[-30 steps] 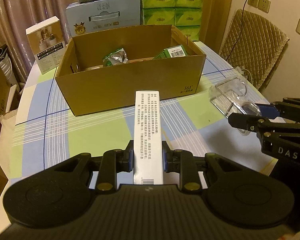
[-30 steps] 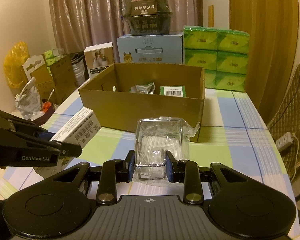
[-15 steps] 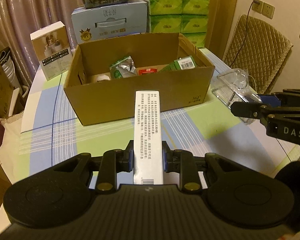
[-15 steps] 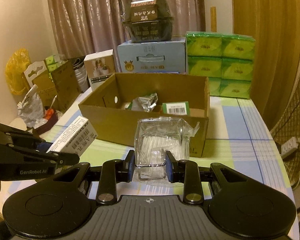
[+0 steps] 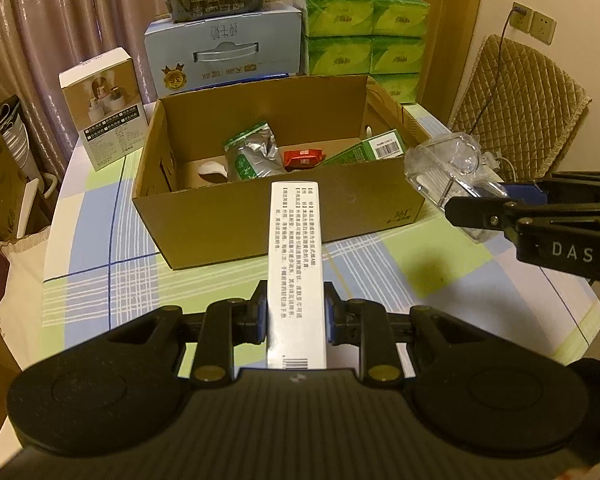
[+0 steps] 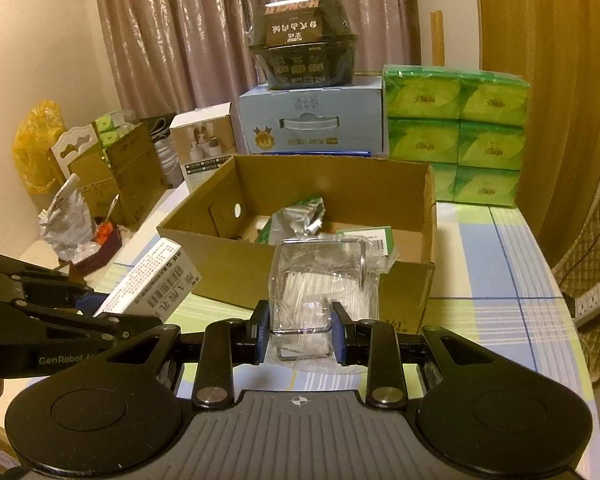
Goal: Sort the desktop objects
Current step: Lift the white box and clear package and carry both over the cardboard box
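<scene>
Left wrist view shows the open brown cardboard box (image 5: 278, 216) on the table (image 5: 88, 236) with its blue and green checked cloth, placed near so sorted things drop in; a silver pouch and a green carton already lie inside. The left claw (image 5: 296, 316) grips the long white printed carton (image 5: 295, 264) by its sides, held above the table. The right claw (image 6: 300, 330) is clenched on the clear plastic case (image 6: 324, 276), just before the box. Behind stand green tissue packs (image 6: 456, 136) and curtains.

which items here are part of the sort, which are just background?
In play:
left gripper, gripping white carton
right gripper, gripping clear plastic box
cardboard box

Background:
blue carton
green tissue packs
black bowl
</scene>
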`<state>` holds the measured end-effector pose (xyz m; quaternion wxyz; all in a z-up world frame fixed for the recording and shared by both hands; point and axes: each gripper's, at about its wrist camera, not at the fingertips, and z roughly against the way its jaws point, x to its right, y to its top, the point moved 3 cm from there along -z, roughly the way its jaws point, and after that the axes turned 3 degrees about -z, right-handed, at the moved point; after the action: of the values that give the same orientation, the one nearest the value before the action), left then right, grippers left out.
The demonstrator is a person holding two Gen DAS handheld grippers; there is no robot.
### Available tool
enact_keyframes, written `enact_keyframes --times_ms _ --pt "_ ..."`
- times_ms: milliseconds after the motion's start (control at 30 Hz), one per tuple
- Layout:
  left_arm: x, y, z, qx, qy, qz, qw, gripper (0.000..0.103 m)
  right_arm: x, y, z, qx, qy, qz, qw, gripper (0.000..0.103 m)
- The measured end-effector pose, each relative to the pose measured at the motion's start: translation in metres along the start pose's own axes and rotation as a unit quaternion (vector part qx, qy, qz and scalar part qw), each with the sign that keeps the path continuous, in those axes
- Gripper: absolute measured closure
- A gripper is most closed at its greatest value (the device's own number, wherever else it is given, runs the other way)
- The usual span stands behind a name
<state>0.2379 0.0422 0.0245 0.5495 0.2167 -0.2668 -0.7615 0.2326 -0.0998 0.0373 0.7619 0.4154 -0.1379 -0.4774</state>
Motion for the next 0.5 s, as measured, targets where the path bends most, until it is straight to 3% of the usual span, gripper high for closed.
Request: enact_keyframes --times_ms 300,500 --pt "-0.010 0.021 -0.007 -0.001 -0.007 -0.006 1.0000 0.082 0.005 0.016 -0.011 0.001 0.005 0.004 1.000 0.075" --pt "-0.025 0.050 -0.014 0.005 -0.006 -0.003 1.0000 0.082 0.009 0.047 -0.021 0.012 0.015 0.002 1.000 0.075"
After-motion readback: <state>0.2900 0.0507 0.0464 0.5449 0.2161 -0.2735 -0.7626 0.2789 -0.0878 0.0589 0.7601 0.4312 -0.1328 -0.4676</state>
